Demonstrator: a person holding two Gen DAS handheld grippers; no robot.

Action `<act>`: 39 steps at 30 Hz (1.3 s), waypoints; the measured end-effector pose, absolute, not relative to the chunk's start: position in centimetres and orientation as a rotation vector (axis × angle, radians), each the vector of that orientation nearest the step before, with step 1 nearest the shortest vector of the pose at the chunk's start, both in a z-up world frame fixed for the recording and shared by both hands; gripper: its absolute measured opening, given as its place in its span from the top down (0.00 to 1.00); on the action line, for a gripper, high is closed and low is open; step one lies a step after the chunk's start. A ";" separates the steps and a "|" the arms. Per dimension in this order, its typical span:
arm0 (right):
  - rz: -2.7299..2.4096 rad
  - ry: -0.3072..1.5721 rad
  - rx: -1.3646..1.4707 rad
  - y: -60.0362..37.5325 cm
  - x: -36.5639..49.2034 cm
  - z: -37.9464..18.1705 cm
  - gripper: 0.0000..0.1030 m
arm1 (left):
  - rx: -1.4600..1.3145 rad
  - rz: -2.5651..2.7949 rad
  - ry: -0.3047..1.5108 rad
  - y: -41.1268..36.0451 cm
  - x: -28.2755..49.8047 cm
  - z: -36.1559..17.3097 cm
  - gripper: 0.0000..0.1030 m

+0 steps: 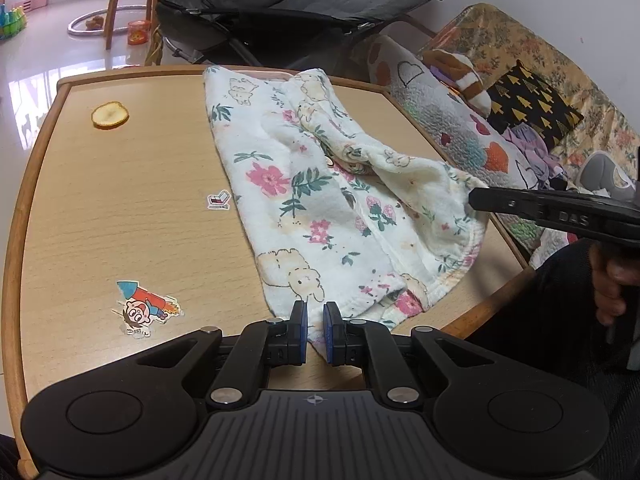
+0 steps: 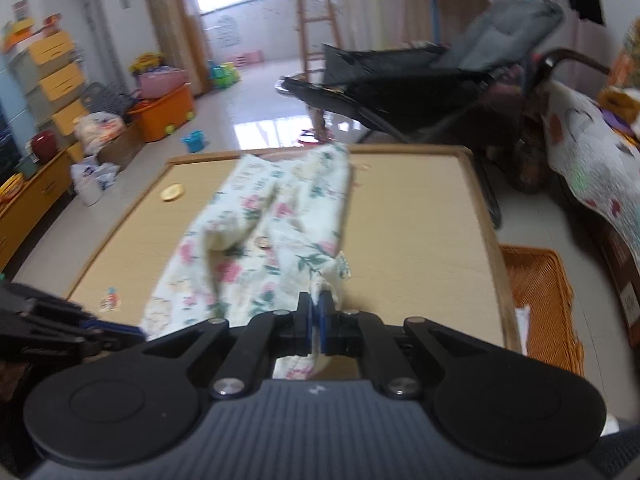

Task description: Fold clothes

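Observation:
A white floral garment [image 1: 304,184] lies crumpled along the wooden table [image 1: 120,200]. Its right side is lifted off the tabletop. My left gripper [image 1: 315,320] is at the garment's near corner, its blue pads shut on the fabric that runs between them. My right gripper [image 1: 474,200] comes in from the right and pinches the raised right edge. In the right wrist view, which is blurred, the right gripper [image 2: 319,308] is shut on a fold of the garment [image 2: 280,240]. The left gripper [image 2: 128,330] shows at the lower left by the garment's corner.
A round yellow disc [image 1: 110,115] and cartoon stickers [image 1: 146,308] are on the table's left part. A dark folding stroller [image 1: 300,12] stands behind the table. A quilt-covered sofa [image 1: 460,112] is on the right and an orange basket [image 2: 540,300] sits on the floor beside the table. A hand [image 1: 608,288] holds the right gripper.

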State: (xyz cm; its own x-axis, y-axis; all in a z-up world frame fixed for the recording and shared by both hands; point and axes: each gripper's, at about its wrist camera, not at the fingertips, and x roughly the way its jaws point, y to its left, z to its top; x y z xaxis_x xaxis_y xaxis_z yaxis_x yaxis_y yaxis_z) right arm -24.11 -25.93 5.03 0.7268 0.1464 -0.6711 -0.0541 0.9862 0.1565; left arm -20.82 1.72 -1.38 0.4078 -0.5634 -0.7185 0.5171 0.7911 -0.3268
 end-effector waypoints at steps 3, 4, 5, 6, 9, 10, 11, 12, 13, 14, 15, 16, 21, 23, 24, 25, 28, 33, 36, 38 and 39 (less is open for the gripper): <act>0.187 0.739 0.068 -24.4 -24.4 5.6 0.96 | -0.053 -0.681 0.925 1.8 -20.9 -1.4 0.87; 0.211 0.739 0.040 -23.8 -24.5 5.7 0.96 | -0.053 -0.682 0.925 1.8 -20.9 -1.4 0.87; 0.234 0.740 0.012 -23.3 -24.6 5.8 0.96 | -0.055 -0.681 0.925 1.9 -20.8 -1.4 0.87; 0.253 0.754 -0.014 -22.7 -24.6 5.7 0.96 | -0.058 -0.681 0.925 1.9 -20.8 -1.4 0.87; 0.310 0.788 -0.096 -21.2 -24.7 5.4 0.96 | -0.062 -0.679 0.924 2.0 -20.8 -1.4 0.87; 0.325 0.796 -0.122 -20.7 -24.7 5.3 0.96 | -0.062 -0.679 0.924 2.0 -20.8 -1.4 0.87; 0.338 0.805 -0.146 -20.2 -24.7 5.2 0.96 | -0.062 -0.679 0.924 2.0 -20.8 -1.4 0.87; 0.349 0.815 -0.165 -19.8 -24.7 5.0 0.96 | -0.063 -0.679 0.924 2.1 -20.9 -1.4 0.87; 0.360 0.824 -0.184 -19.4 -24.7 4.9 0.96 | -0.063 -0.679 0.924 2.1 -20.9 -1.4 0.87; 0.366 0.831 -0.200 -19.0 -24.8 4.7 0.96 | -0.064 -0.679 0.924 2.1 -20.9 -1.4 0.87; 0.374 0.842 -0.217 -18.6 -24.9 4.6 0.96 | -0.064 -0.679 0.923 2.1 -20.9 -1.4 0.87; 0.381 0.855 -0.232 -18.3 -24.8 4.3 0.96 | -0.065 -0.679 0.923 2.1 -20.9 -1.4 0.87; 0.399 0.919 -0.291 -17.2 -24.7 2.8 0.96 | -0.071 -0.680 0.923 2.2 -20.9 -1.4 0.87; 0.406 0.945 -0.303 -17.0 -24.5 2.1 0.96 | -0.074 -0.680 0.924 2.3 -20.9 -1.5 0.87; 0.410 0.956 -0.308 -16.9 -24.4 1.8 0.96 | -0.075 -0.680 0.925 2.3 -20.9 -1.5 0.87; 0.412 0.954 -0.303 -16.9 -24.4 1.9 0.96 | -0.077 -0.681 0.925 2.3 -20.9 -1.5 0.87; 0.424 0.978 -0.300 -16.9 -24.5 2.2 0.93 | -0.081 -0.681 0.926 2.4 -20.8 -1.5 0.87; 0.466 0.995 -0.267 -17.2 -24.8 4.0 0.92 | -0.096 -0.679 0.918 2.6 -20.8 -1.4 0.87; 0.468 0.968 -0.181 -18.1 -24.1 6.1 0.92 | -0.120 -0.686 0.881 3.0 -20.8 -0.9 0.87; 0.435 0.938 -0.126 -18.8 -23.2 7.4 0.92 | -0.150 -0.714 0.839 3.2 -21.1 -0.3 0.87; 0.400 0.924 -0.098 -19.1 -22.4 7.9 0.92 | -0.160 -0.731 0.820 3.2 -21.2 -0.1 0.87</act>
State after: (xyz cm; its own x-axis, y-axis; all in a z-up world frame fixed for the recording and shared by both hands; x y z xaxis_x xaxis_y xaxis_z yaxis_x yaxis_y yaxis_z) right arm -22.44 -19.08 7.90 0.5347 0.2931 -0.7926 -0.3766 0.9223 0.0870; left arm -21.24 3.19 -0.08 0.4555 -0.6491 -0.6092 0.5309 0.7474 -0.3994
